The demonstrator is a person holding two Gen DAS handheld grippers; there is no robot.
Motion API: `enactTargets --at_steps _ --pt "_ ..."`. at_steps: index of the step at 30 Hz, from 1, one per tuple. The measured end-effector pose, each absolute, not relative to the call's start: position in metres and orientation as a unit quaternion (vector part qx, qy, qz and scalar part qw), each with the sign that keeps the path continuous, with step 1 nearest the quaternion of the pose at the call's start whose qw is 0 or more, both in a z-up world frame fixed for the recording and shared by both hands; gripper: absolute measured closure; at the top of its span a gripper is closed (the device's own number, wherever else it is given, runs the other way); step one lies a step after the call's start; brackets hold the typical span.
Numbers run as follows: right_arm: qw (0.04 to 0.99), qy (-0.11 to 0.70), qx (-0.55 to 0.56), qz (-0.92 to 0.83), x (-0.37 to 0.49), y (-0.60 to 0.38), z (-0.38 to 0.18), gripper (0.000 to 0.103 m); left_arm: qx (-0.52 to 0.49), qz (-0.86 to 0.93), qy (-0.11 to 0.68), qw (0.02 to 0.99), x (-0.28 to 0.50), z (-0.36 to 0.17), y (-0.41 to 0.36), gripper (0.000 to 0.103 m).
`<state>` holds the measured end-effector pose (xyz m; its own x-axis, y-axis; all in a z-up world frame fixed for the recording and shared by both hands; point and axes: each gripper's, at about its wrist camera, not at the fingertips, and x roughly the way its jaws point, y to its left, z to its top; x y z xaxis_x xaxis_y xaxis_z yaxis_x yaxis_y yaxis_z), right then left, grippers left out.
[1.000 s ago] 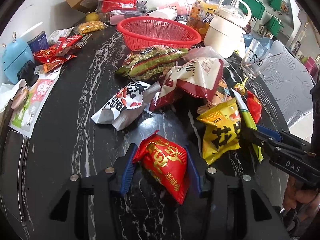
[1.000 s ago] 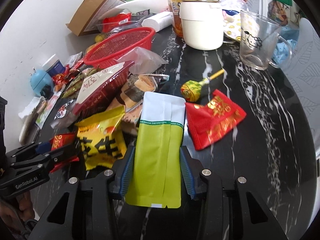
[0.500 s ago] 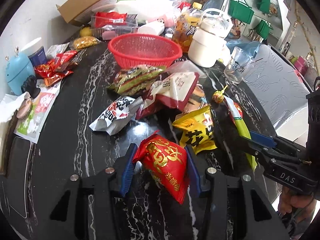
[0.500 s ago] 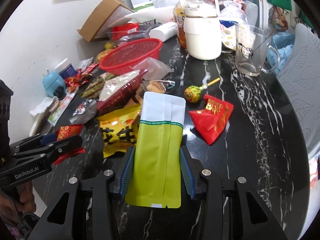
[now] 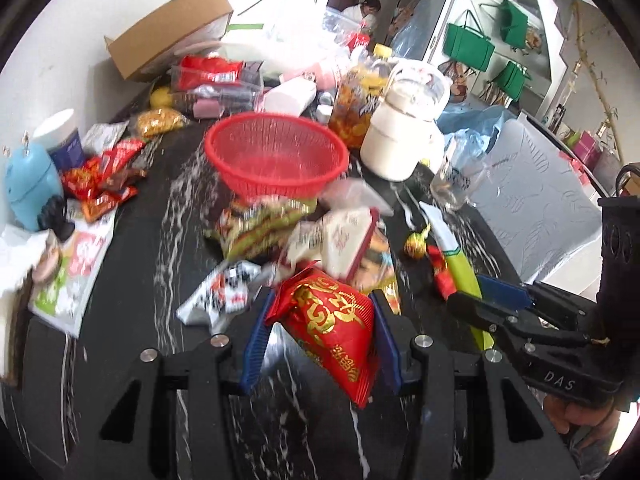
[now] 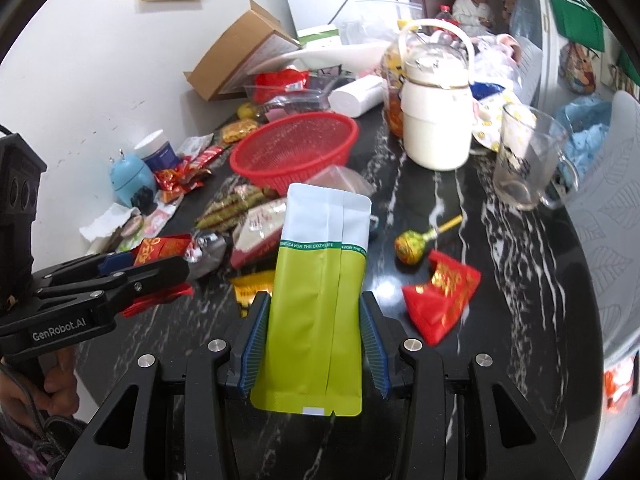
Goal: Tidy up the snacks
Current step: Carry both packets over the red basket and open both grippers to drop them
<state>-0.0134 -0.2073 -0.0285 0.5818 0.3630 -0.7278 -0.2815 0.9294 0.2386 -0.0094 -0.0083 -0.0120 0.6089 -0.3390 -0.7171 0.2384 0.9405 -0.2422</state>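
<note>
My left gripper [image 5: 320, 330] is shut on a red snack packet with gold print [image 5: 334, 326] and holds it above the black marble table [image 5: 132, 280]. My right gripper [image 6: 312, 336] is shut on a green and white pouch [image 6: 320, 292], also lifted. Each gripper shows in the other view: the right one [image 5: 500, 308] with the pouch [image 5: 460, 272], the left one [image 6: 132, 272] with the red packet [image 6: 164, 246]. An empty red basket [image 5: 276, 156] [image 6: 296, 148] stands at the back. Loose snacks lie before it: a striped green bag [image 5: 260, 224], a white and red bag [image 5: 340, 236], a lollipop [image 6: 412, 244], another red packet [image 6: 444, 292].
A white kettle [image 6: 436, 112], a glass mug [image 6: 524, 160] and a jar [image 5: 358, 104] stand at the back right. A cardboard box [image 5: 168, 32], a blue gadget [image 5: 28, 184] and small red packets [image 5: 100, 176] crowd the left. The table's curved edge runs along the right.
Both grippers have risen and pulled back with their packets, so the table and basket look farther off. The yellow bag is now mostly hidden behind what I hold.
</note>
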Motion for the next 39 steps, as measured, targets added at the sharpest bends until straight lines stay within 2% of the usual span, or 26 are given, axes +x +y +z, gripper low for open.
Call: enactTargets --at_steps 18,39 --pt "0.903 0.382 0.013 0.198 0.063 -0.189 0.007 0.059 -0.067 -0.168 0.347 0.920 0.082 0.028 -0.002 0.056" --pt "0.915 0.336 -0.009 0.222 0.190 -0.158 0.029 0.059 -0.040 -0.118 0.315 0.941 0.191 0.045 0.018 0.056"
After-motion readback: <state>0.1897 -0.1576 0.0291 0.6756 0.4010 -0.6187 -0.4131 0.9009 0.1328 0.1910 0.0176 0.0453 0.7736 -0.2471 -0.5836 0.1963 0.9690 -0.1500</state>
